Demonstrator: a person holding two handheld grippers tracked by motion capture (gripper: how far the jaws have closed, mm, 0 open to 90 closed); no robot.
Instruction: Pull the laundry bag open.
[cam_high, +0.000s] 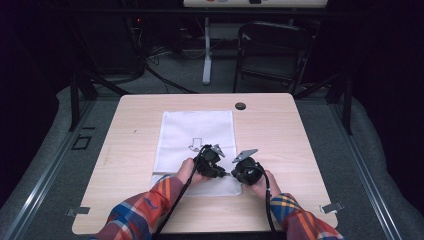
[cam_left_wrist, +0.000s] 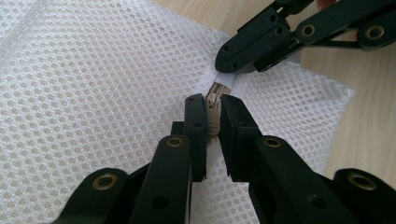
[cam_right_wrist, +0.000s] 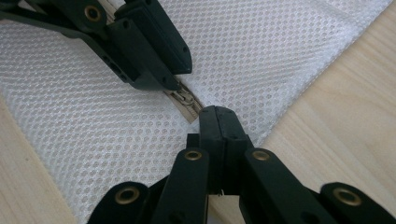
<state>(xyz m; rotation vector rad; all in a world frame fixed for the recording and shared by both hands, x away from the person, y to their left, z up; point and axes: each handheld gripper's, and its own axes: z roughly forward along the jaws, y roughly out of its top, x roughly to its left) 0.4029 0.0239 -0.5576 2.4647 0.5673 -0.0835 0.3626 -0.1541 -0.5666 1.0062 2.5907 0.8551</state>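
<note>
Tongs (cam_left_wrist: 213, 109) pinch zipper (cam_right_wrist: 183, 100) near mesh bag's (cam_high: 195, 132) table-front edge.

Right gripper (cam_right_wrist: 215, 112): black jaws pressed together on the edge of a white honeycomb-mesh fabric bag (cam_right_wrist: 93, 121) lying on a pale wooden table (cam_right_wrist: 336, 121). Beige zipper (cam_right_wrist: 183, 101) runs from its tips to the left gripper (cam_right_wrist: 180, 77), which clamps the zipper just beyond.

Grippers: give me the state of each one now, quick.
Left gripper: shut on the zipper of the mesh bag.
Right gripper: shut, pinching the bag's edge by the zipper end.
</note>
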